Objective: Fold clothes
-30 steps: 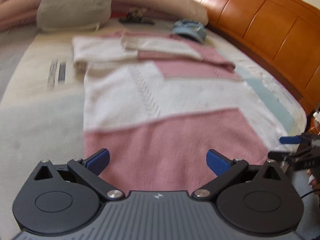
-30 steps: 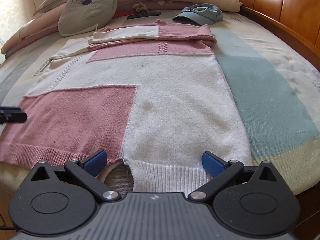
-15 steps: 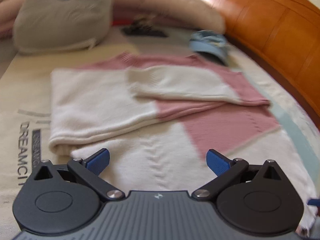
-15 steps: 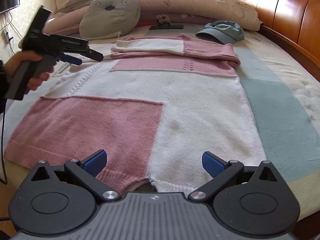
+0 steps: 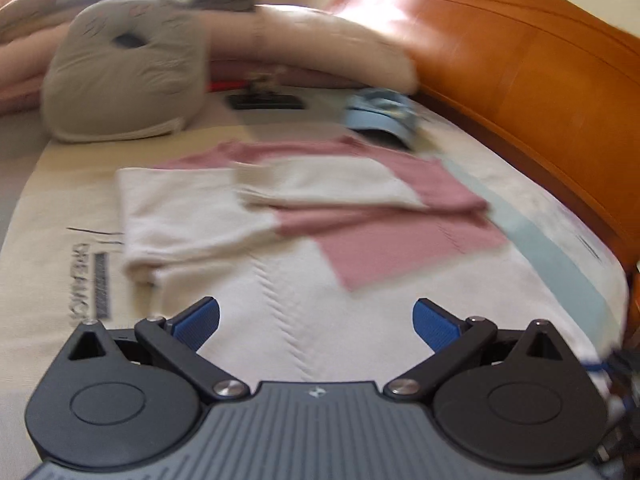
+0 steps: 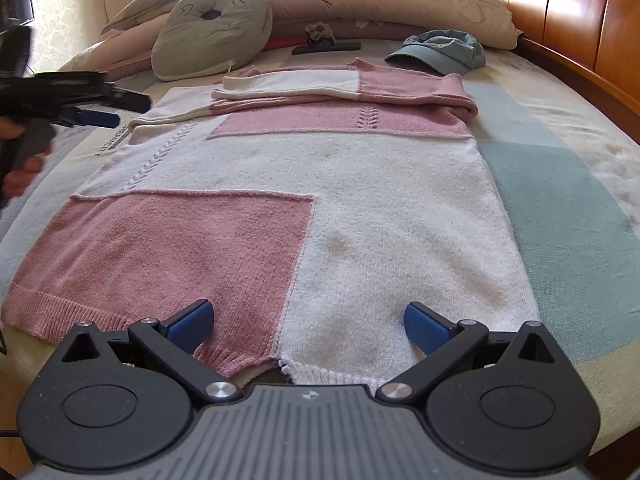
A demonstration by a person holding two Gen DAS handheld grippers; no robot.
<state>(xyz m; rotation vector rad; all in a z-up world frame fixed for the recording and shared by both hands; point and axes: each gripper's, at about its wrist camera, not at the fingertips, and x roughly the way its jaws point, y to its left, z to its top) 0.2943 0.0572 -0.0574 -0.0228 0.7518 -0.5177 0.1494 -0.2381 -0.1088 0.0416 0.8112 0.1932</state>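
Grippers level above pink-and-white knitted sweater on bed: right gripper over hem, left gripper by folded sleeves, both spread, empty

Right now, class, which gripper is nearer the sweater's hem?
Right. The right gripper is open over the hem; the left gripper hovers by the folded sleeves.

The bed carries a sweater; cap at one o'clock, cushion at eleven.
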